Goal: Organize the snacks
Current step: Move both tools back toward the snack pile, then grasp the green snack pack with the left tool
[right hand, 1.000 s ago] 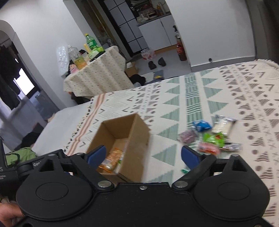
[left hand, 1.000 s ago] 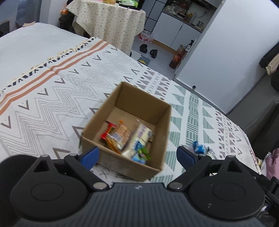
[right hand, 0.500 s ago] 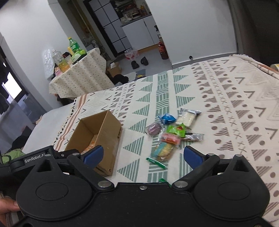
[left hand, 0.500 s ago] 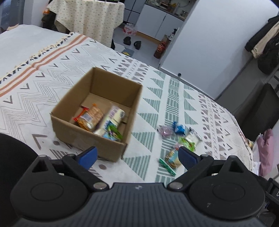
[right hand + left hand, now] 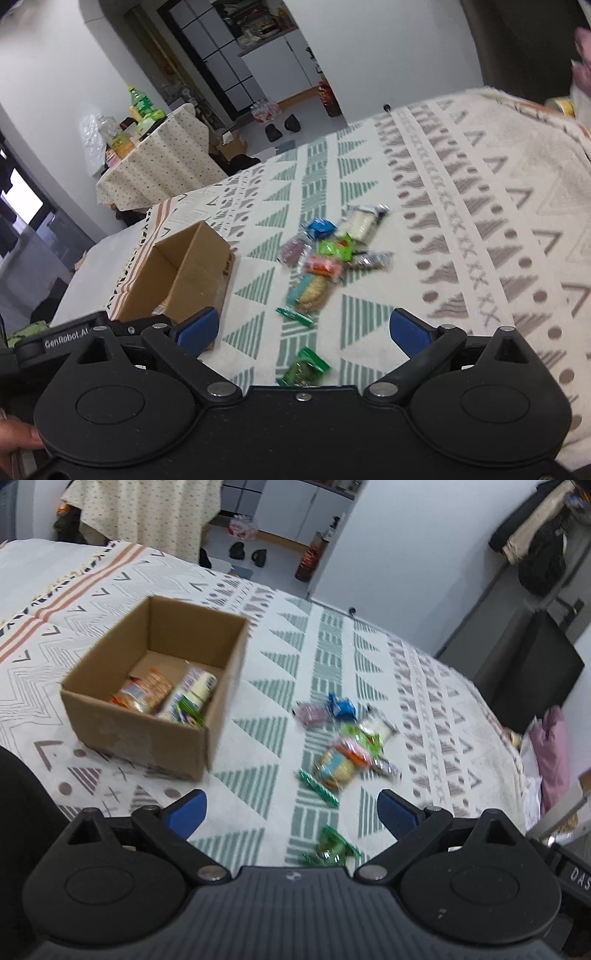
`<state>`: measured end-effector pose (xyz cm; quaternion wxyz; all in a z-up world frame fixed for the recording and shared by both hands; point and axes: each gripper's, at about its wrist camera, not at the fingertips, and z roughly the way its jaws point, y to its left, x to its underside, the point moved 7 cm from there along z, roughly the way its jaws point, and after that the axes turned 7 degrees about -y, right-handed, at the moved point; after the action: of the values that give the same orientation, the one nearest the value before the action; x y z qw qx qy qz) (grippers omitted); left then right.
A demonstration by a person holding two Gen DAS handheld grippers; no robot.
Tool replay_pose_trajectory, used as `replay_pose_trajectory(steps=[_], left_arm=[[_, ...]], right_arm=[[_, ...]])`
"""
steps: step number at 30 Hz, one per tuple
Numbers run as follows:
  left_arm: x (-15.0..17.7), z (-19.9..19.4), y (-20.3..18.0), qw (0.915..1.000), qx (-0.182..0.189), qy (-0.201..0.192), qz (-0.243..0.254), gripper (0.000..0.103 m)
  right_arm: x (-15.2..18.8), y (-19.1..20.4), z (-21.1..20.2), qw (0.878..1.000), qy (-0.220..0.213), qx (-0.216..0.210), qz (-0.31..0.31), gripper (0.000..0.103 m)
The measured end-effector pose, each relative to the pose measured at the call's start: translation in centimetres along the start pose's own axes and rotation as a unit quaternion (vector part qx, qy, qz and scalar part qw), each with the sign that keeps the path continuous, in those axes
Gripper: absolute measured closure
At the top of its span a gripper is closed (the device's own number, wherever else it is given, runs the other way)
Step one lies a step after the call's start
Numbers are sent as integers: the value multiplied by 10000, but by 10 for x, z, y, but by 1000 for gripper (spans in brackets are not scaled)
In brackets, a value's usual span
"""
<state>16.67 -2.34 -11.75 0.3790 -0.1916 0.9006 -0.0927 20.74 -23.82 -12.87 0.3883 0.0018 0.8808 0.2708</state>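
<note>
A bed covered by a patterned blanket point(image 5: 325, 653) carries 1 open cardboard box point(image 5: 155, 686) and a loose group of snack packets. Left hand-held gripper point(image 5: 291, 808) and right hand-held gripper point(image 5: 303, 328): each has its 2 blue-tipped fingers spread wide, nothing between them, both held above the blanket and touching no packet. In the left wrist view the box holds at least 3 packets: 1 orange cracker pack point(image 5: 146, 694), 1 pale pack point(image 5: 195, 686) and 1 green-printed pack point(image 5: 190, 714) at the near wall; the near wall cuts off their lower parts, so the count inside is uncertain. In the right wrist view the box interior is almost wholly hidden by its wall. Beside the box, apart from it, lie 1 blue packet point(image 5: 319, 227), 1 white packet point(image 5: 364, 219), 1 purple packet point(image 5: 291, 251), 1 bright green packet point(image 5: 336, 249), 1 orange-red packet point(image 5: 323, 266), 1 dark clear-wrapped packet point(image 5: 369, 260), 1 blue-edged cracker pack point(image 5: 310, 291) and 1 thin green stick point(image 5: 293, 315); several overlap, and motion blur leaves their print unreadable. 1 further green packet point(image 5: 304, 369) lies nearest the grippers, its lower edge cut off by the gripper body in both views. A hand point(image 5: 18, 437) is partly visible at the lower left edge of the right wrist view.
</note>
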Motion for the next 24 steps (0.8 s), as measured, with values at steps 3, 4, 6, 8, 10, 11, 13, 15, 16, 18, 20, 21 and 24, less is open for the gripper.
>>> replay_pose_trajectory(steps=[3,4,6,8,10,11,13,15,16,18,20,21,24], left_arm=[[14,7,-12,9998,18,116,174,7],[18,10,-16,9996,13,163,227,7],[27,15,-21,9993,12,241,280,7],[35,21,-28,9990,25,318,325,8],[42,27,-32,9985,9,401,374,10],[45,30,-35,9983,-8,430,397,12],[50,37,-39,9977,-27,479,471,14],[55,44,-42,9969,-79,537,574,17],[57,48,-44,9964,-95,578,612,20],[62,56,-46,9956,-132,674,644,25],[66,65,-46,9947,-177,769,663,33],[68,69,-46,9942,-211,814,674,34],[73,80,-44,9926,-299,918,730,40]], right_arm=[[10,-15,2,9998,119,24,157,3],[12,-17,1,9997,147,-6,189,3],[13,-19,0,9997,106,-63,195,3],[12,-22,0,9996,88,-89,246,3],[13,-27,1,9993,82,-116,346,3],[13,-29,1,9991,86,-124,387,3],[14,-34,3,9986,121,-163,495,3],[14,-39,5,9978,149,-218,610,3],[14,-41,6,9974,147,-229,664,3],[13,-45,9,9966,145,-254,773,3],[13,-50,13,9956,168,-262,879,4],[13,-52,15,9952,183,-266,921,4],[13,-56,20,9941,239,-297,1018,4]])
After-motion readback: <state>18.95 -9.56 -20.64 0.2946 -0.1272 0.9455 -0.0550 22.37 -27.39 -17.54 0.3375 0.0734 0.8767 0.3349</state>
